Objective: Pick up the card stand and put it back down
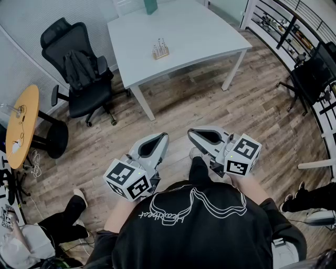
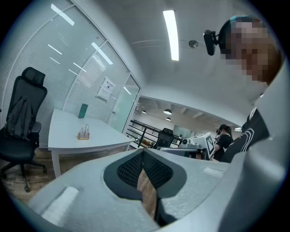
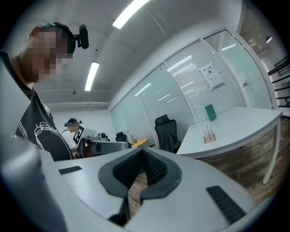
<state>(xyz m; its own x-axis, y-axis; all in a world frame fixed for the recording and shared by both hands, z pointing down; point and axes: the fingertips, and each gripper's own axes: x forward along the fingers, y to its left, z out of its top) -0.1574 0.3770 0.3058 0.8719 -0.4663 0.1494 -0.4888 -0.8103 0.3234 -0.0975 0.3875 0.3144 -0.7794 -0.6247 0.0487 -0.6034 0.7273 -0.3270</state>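
Jaws on both grippers are clenched together with nothing grasped; only a strip of floor (image 1: 210, 105) shows through the slit behind the pads. The left gripper (image 1: 159, 140) and the right gripper (image 1: 194, 133) are held side by side just in front of the person's shirt (image 1: 199, 226). Their tips point toward the table (image 1: 199, 37) but are well short of it. Each carries its marker cube at the rear.

The card stand (image 1: 160, 50) sits upright on the table top, toward its left near part, well apart from both grippers. A green block (image 1: 151, 6) stands at the table's far edge, beyond the stand. A black chair (image 1: 79, 68) with a dark jacket (image 1: 80, 67) over its back is left of the table. A wooden round table (image 1: 23, 123) is further left, at the picture's edge.
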